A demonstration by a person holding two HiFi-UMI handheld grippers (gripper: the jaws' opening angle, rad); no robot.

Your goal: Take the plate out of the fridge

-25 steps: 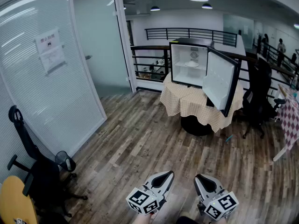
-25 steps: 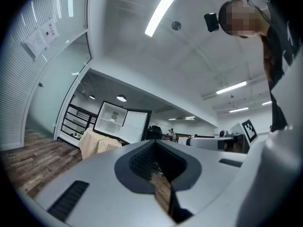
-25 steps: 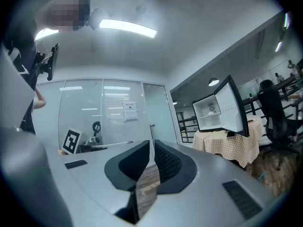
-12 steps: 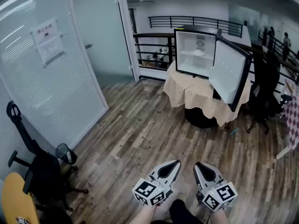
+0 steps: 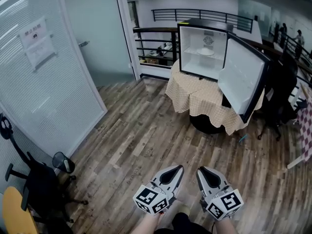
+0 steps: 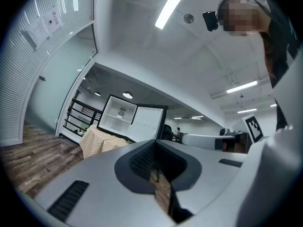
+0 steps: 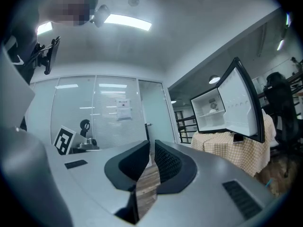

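The left gripper (image 5: 174,172) and the right gripper (image 5: 201,172) hang side by side low in my head view, tips pointing forward over the grey-brown wood-plank floor (image 5: 146,140). Each gripper's own view shows its jaws drawn together with only a thin slit of floor showing between the dark ribbed pads, and I see nothing caught in either one. Their black-and-white marker cubes sit at the near end, just above the forearms at the bottom edge.

The white plate (image 5: 205,51) sits on the upper shelf inside the small black fridge with a white interior (image 5: 190,43), well apart from both grippers across the room. The fridge door (image 5: 241,79) stands swung wide to the right, its white inner lining facing me. The fridge rests on a round table draped in a cream checked cloth (image 5: 202,101) that hangs down over a dark base.

A black office chair (image 5: 282,89) stands just beside the table on the right. A black metal railing (image 5: 156,45) runs behind the fridge. To my left, a glass partition with white blinds (image 5: 48,91) curves along the floor, with a paper notice (image 5: 36,43) stuck to it; I cannot read its print. Another black chair (image 5: 34,184) stands near the bottom-left corner, next to a yellow rounded panel (image 5: 14,213). Small figures of people (image 5: 298,39) are visible far off at the upper right.
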